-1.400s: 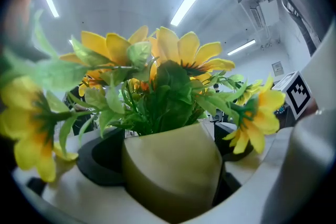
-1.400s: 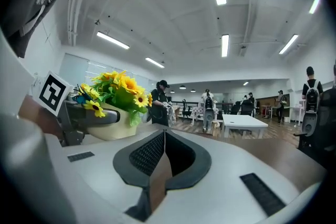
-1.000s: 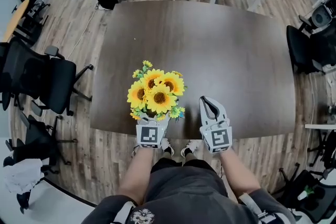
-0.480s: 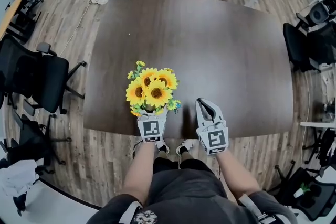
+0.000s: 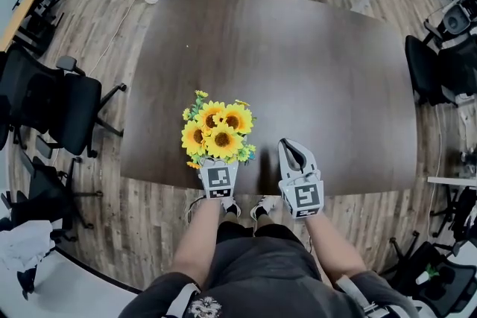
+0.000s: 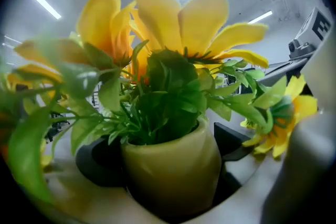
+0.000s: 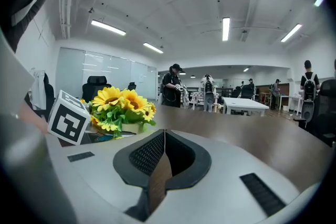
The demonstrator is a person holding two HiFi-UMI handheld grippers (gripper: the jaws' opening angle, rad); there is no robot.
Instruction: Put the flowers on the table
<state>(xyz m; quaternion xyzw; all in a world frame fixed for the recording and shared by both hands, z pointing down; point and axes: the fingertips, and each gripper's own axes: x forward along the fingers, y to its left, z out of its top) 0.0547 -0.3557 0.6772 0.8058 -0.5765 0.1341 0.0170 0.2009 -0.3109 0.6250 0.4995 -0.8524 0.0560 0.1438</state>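
Placement step: left hand-held gripper (image 5: 214, 162) clamps the flower pot (image 6: 170, 170) at the tabletop's (image 5: 313, 71) near edge; right hand-held gripper (image 5: 292, 153) is clenched, empty. Next: lower, release.

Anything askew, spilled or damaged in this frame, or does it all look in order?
Nothing stands out. The left gripper holds the pot of sunflowers upright at the near edge of the table, blooms intact, nothing spilled. The right gripper is shut and empty beside it.
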